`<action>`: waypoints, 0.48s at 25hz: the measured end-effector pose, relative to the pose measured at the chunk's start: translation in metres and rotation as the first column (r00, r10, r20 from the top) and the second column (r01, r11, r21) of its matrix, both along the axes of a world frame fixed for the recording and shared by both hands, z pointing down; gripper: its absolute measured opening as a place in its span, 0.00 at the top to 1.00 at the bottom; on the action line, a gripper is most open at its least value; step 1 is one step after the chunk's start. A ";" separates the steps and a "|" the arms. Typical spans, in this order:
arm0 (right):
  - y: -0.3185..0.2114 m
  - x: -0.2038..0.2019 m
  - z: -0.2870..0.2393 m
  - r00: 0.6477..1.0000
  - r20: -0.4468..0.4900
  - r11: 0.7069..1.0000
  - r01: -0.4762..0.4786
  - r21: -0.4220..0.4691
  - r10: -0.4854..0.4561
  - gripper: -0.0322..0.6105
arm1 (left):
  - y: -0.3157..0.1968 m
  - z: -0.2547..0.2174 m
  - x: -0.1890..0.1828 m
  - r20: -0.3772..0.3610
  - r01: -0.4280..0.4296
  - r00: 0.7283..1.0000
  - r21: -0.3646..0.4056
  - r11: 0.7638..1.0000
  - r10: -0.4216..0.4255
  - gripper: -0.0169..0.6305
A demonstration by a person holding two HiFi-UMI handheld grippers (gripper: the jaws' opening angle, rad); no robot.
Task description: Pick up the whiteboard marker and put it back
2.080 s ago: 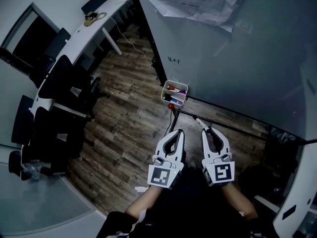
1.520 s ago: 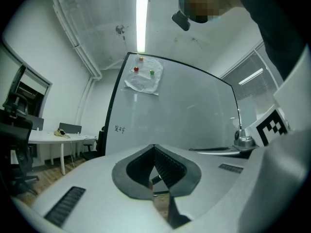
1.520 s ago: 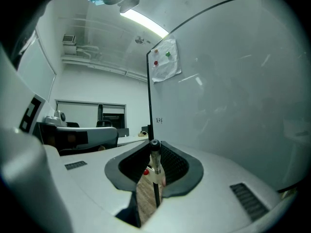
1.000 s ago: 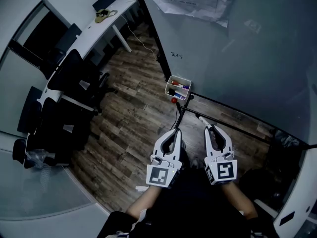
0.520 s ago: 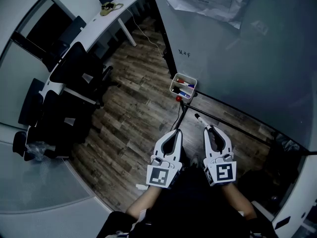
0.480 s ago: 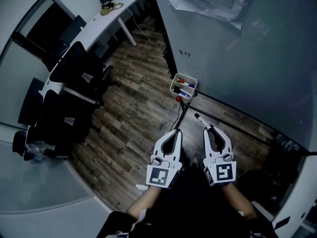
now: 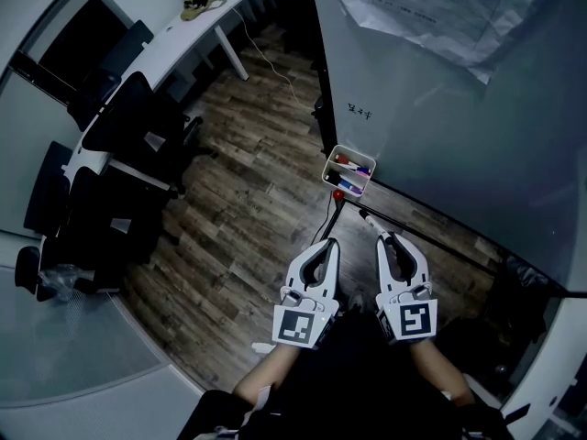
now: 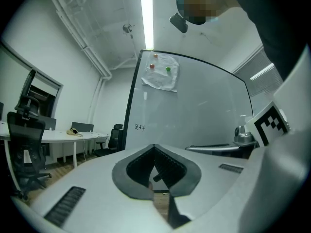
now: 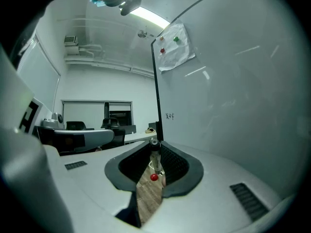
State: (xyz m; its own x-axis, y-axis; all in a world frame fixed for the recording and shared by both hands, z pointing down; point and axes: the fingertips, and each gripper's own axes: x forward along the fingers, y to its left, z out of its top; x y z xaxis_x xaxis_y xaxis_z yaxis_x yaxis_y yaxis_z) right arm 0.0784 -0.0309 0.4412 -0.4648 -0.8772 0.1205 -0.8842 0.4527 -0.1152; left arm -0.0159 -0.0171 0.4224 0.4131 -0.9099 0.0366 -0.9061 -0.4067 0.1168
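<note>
My right gripper [image 7: 380, 237] is shut on a whiteboard marker [image 7: 366, 219], whose light tip pokes out past the jaws toward the whiteboard. In the right gripper view the marker [image 9: 154, 158] stands upright between the closed jaws of the right gripper [image 9: 155, 144]. A white marker tray [image 7: 348, 170] with red and blue markers hangs on the board's lower edge, just ahead of the marker tip. A small red ball [image 7: 337, 193] sits right below the tray. My left gripper [image 7: 329, 243] is beside the right one, shut and empty; in its own view the left gripper [image 8: 154, 148] shows closed jaws.
The large whiteboard [image 7: 459, 108] fills the right side, with paper sheets [image 7: 431, 7] stuck near its top. Its dark frame bar [image 7: 431, 223] runs along the wooden floor [image 7: 238, 218]. Black office chairs [image 7: 128, 126] and a long white desk [image 7: 174, 35] stand at the left.
The view has shifted toward the whiteboard, and the tray now lies closer to the marker tip. Both grippers keep the same pose, the right one still holding the marker.
</note>
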 end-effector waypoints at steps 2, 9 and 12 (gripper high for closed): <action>-0.011 -0.010 -0.002 1.000 0.020 1.000 -0.008 0.016 0.008 0.83 | -0.013 0.000 -0.009 -0.003 -0.007 1.000 0.000 1.000 0.007 0.96; -0.055 -0.043 -0.001 0.999 0.017 0.999 -0.045 0.004 0.044 0.83 | -0.058 0.002 -0.038 -0.005 -0.068 0.998 -0.013 0.998 0.068 0.96; -0.070 -0.049 0.003 0.997 -0.025 0.997 -0.074 -0.029 0.073 0.83 | -0.074 0.000 -0.047 -0.013 -0.104 0.994 -0.011 0.994 0.104 0.96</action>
State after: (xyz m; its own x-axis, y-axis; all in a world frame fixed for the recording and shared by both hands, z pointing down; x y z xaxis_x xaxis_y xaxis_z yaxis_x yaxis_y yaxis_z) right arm 0.0299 -0.1008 0.4446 -0.3962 -0.9046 0.1572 -0.9175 0.3833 -0.1064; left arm -0.0628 -0.0911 0.4228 0.5062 -0.8614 0.0415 -0.8573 -0.4974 0.1327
